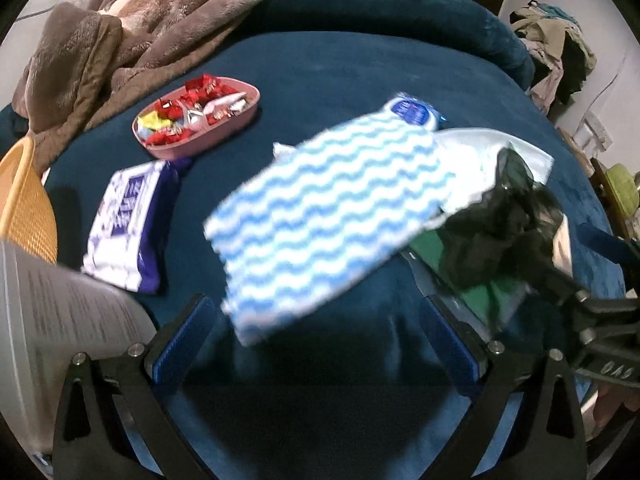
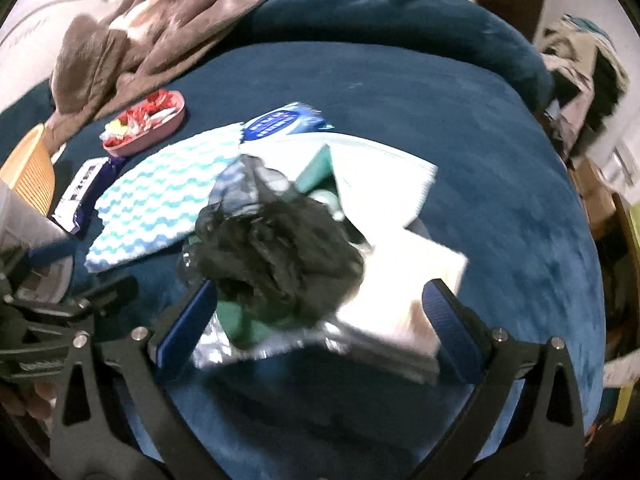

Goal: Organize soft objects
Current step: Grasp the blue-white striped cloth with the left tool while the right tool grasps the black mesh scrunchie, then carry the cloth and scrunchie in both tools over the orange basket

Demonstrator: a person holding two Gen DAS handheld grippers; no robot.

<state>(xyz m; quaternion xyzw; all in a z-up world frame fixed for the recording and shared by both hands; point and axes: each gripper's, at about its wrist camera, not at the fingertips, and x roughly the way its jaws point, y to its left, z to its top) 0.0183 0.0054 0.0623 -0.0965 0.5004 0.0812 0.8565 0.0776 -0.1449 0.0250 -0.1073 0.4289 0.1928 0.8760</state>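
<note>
A blue-and-white wavy-striped cloth [image 1: 328,208] lies on the dark blue bed [image 1: 360,72], just beyond my open, empty left gripper [image 1: 320,344]. The cloth also shows in the right wrist view [image 2: 160,200]. A crumpled black plastic bag [image 2: 276,256] sits on a pile with green packets [image 2: 316,168], white folded cloths [image 2: 380,184] and a white tissue pack [image 2: 404,300]. My right gripper [image 2: 316,328] is open, its fingers on either side of the pile's near edge, holding nothing. The black bag shows at the right of the left wrist view [image 1: 500,228].
A pink tray of red sweets [image 1: 196,118] and a purple-white wipes pack [image 1: 128,224] lie left. An orange basket [image 1: 24,204] stands at the far left. A brown blanket [image 1: 132,28] is heaped at the back. A blue-labelled pack [image 1: 412,110] lies behind the striped cloth.
</note>
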